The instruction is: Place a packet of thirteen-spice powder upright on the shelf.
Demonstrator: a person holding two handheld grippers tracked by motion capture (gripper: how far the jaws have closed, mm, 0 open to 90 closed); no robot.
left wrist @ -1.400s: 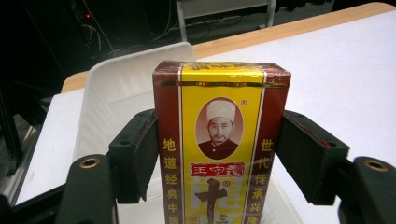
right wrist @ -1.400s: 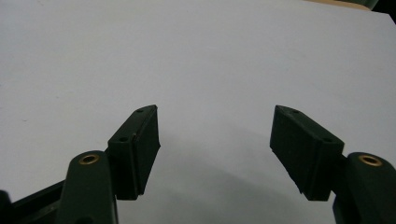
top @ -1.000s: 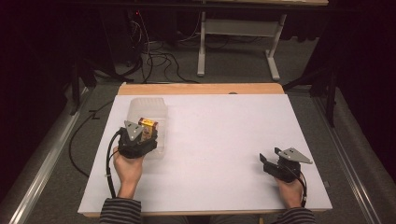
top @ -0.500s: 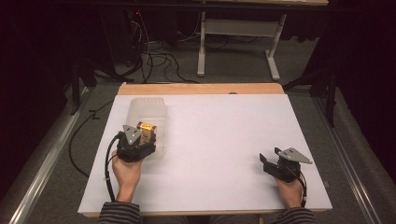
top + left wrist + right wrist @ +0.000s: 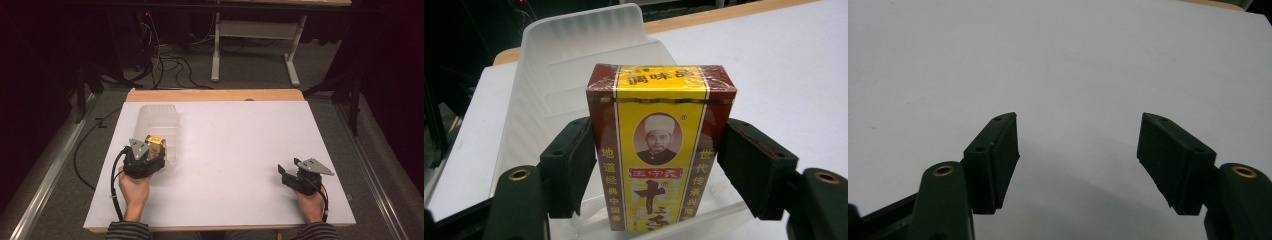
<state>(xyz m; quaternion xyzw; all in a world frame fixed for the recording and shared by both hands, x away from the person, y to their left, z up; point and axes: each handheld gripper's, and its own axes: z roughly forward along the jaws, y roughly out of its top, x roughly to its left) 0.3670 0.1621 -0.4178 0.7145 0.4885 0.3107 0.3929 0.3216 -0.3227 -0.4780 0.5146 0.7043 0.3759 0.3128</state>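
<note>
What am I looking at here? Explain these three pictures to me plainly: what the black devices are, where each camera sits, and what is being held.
A person sits at a white table with a hand-held gripper in each hand, a two-jaw clamp worked by hand. The high view looks down from above the person. The other two pictures come from cameras riding on each hand-held gripper, looking along its black jaws. The left hand-held gripper clamps a red and yellow box printed with Chinese characters, over a clear plastic tray. From above, box and tray sit at the table's left. The right hand-held gripper rests open above bare table, holding nothing.
</note>
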